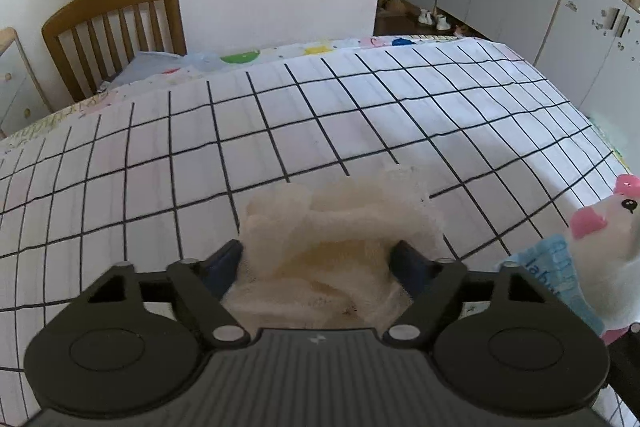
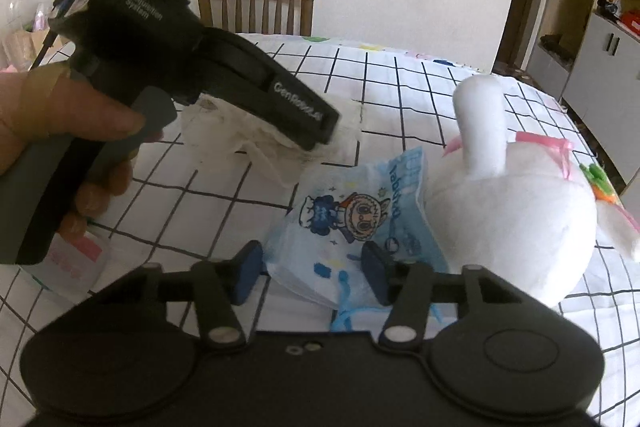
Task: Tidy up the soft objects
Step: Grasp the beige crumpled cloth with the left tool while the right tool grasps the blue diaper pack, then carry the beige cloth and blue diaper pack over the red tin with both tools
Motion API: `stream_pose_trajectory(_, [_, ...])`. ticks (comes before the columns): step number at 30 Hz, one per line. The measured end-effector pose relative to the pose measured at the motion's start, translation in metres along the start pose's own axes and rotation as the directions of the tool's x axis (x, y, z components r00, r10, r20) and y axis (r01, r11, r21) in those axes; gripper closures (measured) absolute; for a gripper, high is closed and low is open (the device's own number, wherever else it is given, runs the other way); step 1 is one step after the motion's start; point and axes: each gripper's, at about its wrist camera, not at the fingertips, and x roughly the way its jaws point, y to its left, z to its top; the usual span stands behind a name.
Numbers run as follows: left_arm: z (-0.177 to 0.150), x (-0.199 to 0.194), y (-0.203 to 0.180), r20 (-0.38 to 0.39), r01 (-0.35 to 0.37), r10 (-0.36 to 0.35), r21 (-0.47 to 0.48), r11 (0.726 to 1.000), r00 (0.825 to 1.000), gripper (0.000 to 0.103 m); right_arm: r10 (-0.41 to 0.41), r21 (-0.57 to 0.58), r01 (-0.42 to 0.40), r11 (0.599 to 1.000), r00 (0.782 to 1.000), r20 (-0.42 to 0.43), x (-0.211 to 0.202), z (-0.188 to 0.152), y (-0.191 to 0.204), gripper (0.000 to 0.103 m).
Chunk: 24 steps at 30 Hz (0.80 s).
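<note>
White cloth with a black grid (image 1: 320, 115) covers the table, a wooden chair (image 1: 116, 27) behind it against the pale wall. On it the white plush toy (image 2: 508, 211) sits just beside a blue printed packet (image 2: 360, 223). The left gripper (image 1: 316, 259) is clamped on a crumpled cream cloth (image 1: 340, 227); the right gripper (image 2: 312, 271) stands open around the packet's near end.
</note>
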Motion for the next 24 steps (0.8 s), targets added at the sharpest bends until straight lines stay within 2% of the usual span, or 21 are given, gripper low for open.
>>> stream_pose_trajectory(2, [0.001, -0.002, 0.002, 0.007, 0.006, -0.006, -0.008, 1.0, 1.0, 0.044, -0.005, 0.0, 0.005, 1.0, 1.0, 0.006, -0.001, -0.001, -0.001, 0.063])
stream_pose_trajectory(7, [0.002, -0.007, 0.008, 0.018, 0.005, -0.005, -0.028, 1.0, 1.0, 0.068, -0.028, 0.015, 0.028, 0.999, 1.0, 0.013, -0.002, 0.001, -0.004, 0.087])
stream_pose_trajectory(8, [0.002, -0.009, 0.009, 0.024, 0.001, -0.001, -0.028, 1.0, 1.0, 0.07, -0.031, 0.023, 0.031, 0.999, 0.999, 0.014, -0.002, 0.002, -0.005, 0.094])
stream_pose_trajectory(9, [0.002, -0.011, 0.01, 0.029, -0.001, 0.002, -0.028, 1.0, 1.0, 0.07, -0.032, 0.031, 0.032, 0.999, 0.999, 0.014, -0.002, 0.003, -0.008, 0.096])
stream_pose_trajectory(13, [0.0, -0.019, 0.011, 0.043, -0.019, 0.019, -0.012, 1.0, 0.999, 0.075, -0.008, 0.039, 0.007, 0.999, 0.999, 0.036, -0.01, 0.005, -0.011, 0.097])
stream_pose_trajectory(24, [-0.008, -0.068, 0.02, 0.069, -0.002, 0.005, -0.031, 1.0, 0.998, 0.075, 0.05, 0.09, -0.057, 0.994, 0.995, 0.085, -0.055, 0.019, -0.016, 0.098])
